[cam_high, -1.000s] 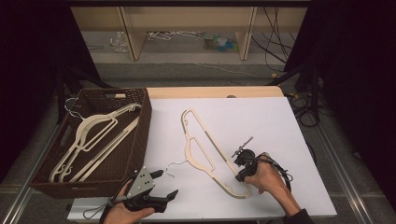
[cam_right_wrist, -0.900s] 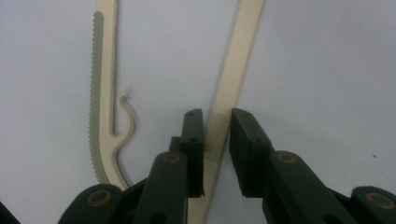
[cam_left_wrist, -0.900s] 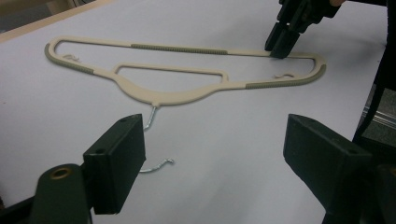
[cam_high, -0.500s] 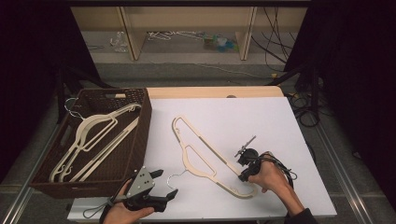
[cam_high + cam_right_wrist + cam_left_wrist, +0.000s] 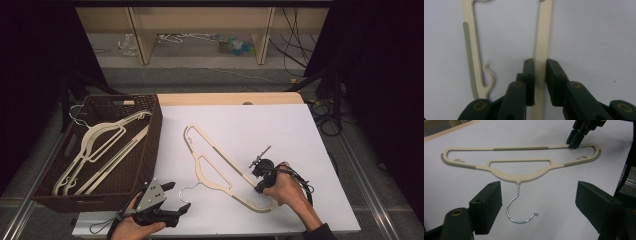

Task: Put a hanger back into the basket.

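Note:
A cream plastic hanger [image 5: 223, 155] with a metal hook lies flat on the white table [image 5: 280, 125]. My right gripper [image 5: 259, 187] is shut on the hanger's straight bottom bar [image 5: 543, 37] near one end; the jaws have just been closing with the bar between them [image 5: 540, 63]. In the left gripper view that gripper [image 5: 575, 142] pinches the far bar. My left gripper [image 5: 180, 196] stands open at the table's front edge, its jaws wide apart [image 5: 537, 187], with the wire hook [image 5: 518, 192] lying between and just ahead of them, untouched.
A dark woven basket [image 5: 152, 145] stands at the table's left side and holds several cream hangers [image 5: 100, 137]. Beyond the table are a wooden shelf and loose cables on the floor.
The hanger's far end has swung to the left on the table while the right gripper kept its hold on the bar. Both hands have stayed in place.

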`<state>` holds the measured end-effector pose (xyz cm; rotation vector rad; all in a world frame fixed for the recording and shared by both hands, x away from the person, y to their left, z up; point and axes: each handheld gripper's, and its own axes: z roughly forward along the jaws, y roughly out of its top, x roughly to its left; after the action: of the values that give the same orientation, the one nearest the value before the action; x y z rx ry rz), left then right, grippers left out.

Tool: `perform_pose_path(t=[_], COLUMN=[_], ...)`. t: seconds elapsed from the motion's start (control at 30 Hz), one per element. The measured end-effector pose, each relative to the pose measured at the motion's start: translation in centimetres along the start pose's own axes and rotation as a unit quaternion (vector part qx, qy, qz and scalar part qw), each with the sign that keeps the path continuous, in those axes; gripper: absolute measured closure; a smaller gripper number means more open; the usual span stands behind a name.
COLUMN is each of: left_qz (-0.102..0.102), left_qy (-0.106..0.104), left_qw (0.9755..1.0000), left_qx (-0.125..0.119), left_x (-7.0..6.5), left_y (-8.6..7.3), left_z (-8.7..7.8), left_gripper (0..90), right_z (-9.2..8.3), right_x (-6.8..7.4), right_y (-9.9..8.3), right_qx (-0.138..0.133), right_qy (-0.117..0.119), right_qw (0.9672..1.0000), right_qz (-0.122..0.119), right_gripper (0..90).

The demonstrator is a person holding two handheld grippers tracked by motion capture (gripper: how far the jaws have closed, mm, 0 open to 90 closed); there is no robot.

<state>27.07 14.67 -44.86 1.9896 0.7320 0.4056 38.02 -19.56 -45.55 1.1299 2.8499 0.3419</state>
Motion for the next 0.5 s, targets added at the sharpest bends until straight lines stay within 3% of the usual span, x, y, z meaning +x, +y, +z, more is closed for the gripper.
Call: perform_pose_path(t=[0.2,0.3,0.33,0.43,0.5], left_qz=[-0.004,0.004,0.008,0.036,0.059], left_qy=[0.010,0.014,0.015,0.025,0.034], left_qw=[0.9999,0.9999,0.9998,0.9989,0.9972], left_qx=[0.000,0.001,0.003,0.019,0.029], left_x=[0.5,0.8,0.9,1.0,1.3], left_y=[0.3,0.6,0.7,0.9,0.9], left_z=[0.6,1.3,1.6,2.9,4.0], left_gripper=[21.5,22.1,22.5,23.7,24.1], right_z=[-0.3,-0.6,-0.8,-1.8,-2.3], right_x=[-0.3,-0.4,-0.6,-0.6,-0.7], right_y=[-0.2,-0.3,-0.3,-0.3,-0.4], right_qx=[-0.001,-0.001,-0.002,-0.003,-0.003], right_qy=[0.004,0.006,0.002,-0.002,-0.006], right_qw=[0.9998,0.9997,0.9994,0.9994,0.9989], right_qz=[-0.017,-0.022,-0.034,-0.034,-0.047], right_gripper=[79.4,79.4,79.5,79.5,79.5])
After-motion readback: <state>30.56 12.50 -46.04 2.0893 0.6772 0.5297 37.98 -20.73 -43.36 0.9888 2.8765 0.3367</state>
